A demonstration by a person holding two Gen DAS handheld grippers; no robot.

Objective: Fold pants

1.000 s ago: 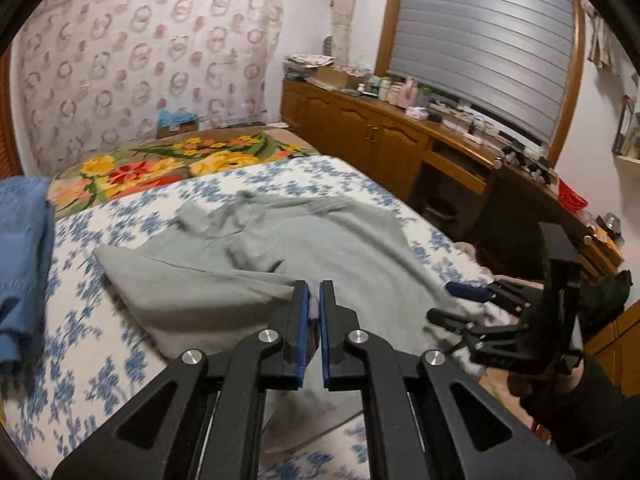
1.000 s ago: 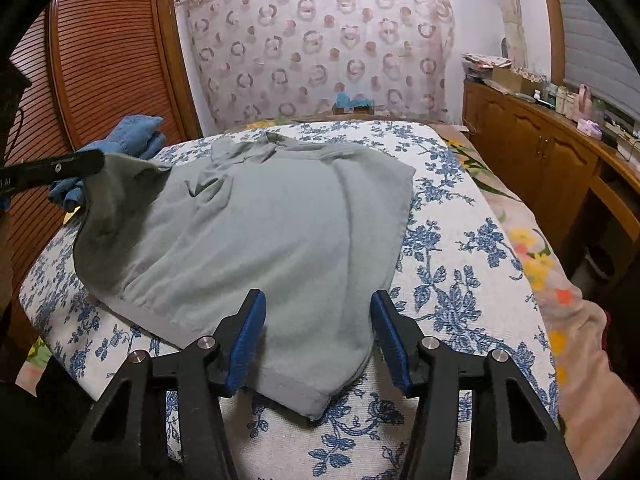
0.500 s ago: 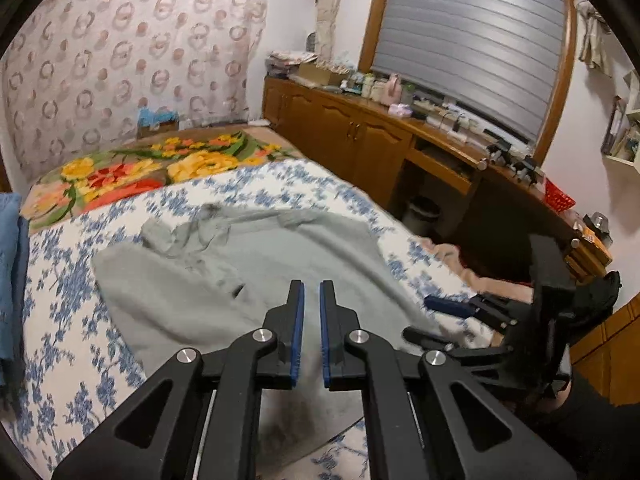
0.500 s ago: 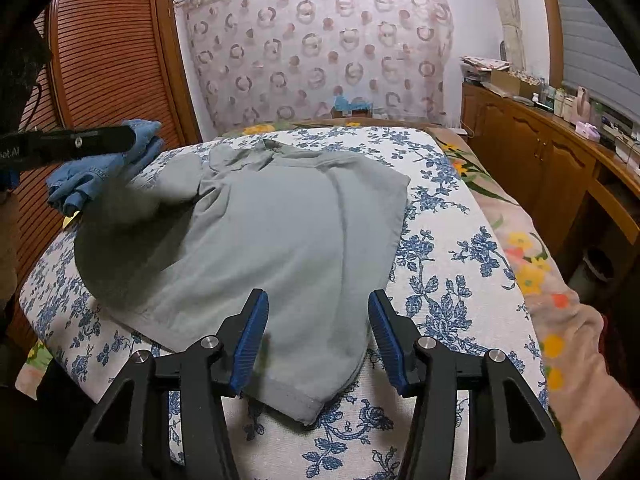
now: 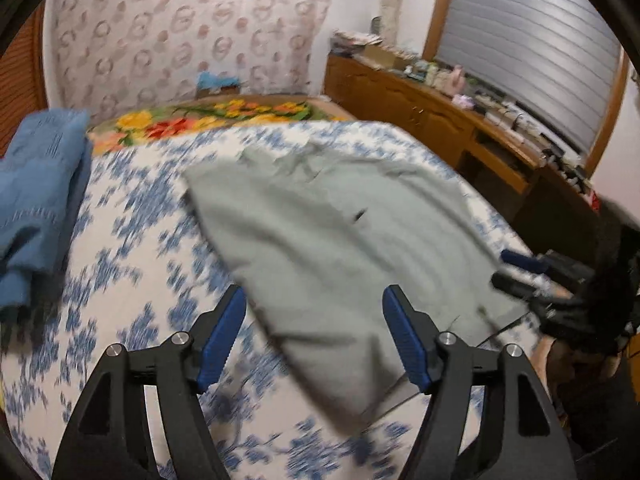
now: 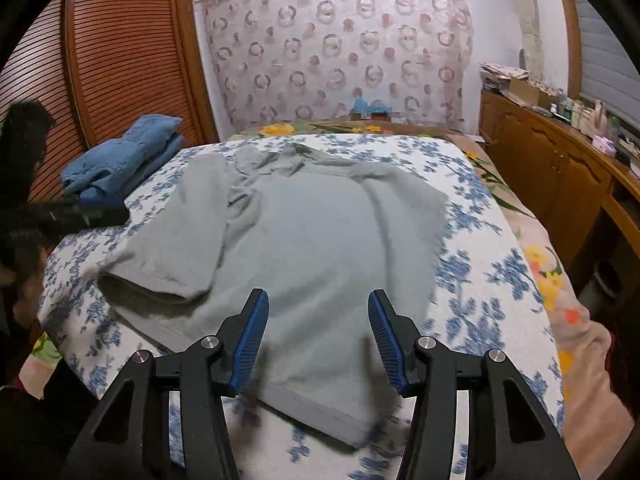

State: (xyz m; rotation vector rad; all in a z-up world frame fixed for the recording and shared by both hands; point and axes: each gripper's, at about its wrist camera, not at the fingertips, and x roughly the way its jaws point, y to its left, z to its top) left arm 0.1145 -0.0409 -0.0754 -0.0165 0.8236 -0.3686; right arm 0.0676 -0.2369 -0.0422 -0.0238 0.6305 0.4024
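The grey-green pants (image 5: 340, 232) lie spread on the bed, one side folded over onto the rest (image 6: 180, 240). My left gripper (image 5: 315, 304) hovers over their near left edge. Its jaws are opening and the cloth lies below them, not pinched. My right gripper (image 6: 318, 304) stands open above the near hem of the pants (image 6: 312, 232) with nothing between its pads. The right gripper (image 5: 520, 268) shows at the pants' right edge in the left wrist view. The left gripper (image 6: 100, 214) shows dark at the left in the right wrist view.
A blue-flowered white cover (image 6: 472, 240) lies on the bed. Folded blue jeans (image 6: 124, 156) rest on its far left corner, near the slatted wooden door (image 6: 120, 60). A wooden cabinet (image 6: 552, 168) with small items on top runs along the right wall.
The left gripper was shut on a fold of the grey cloth, swung across and sank, then let go and opened. The fold now lies flat. The right gripper stayed put.
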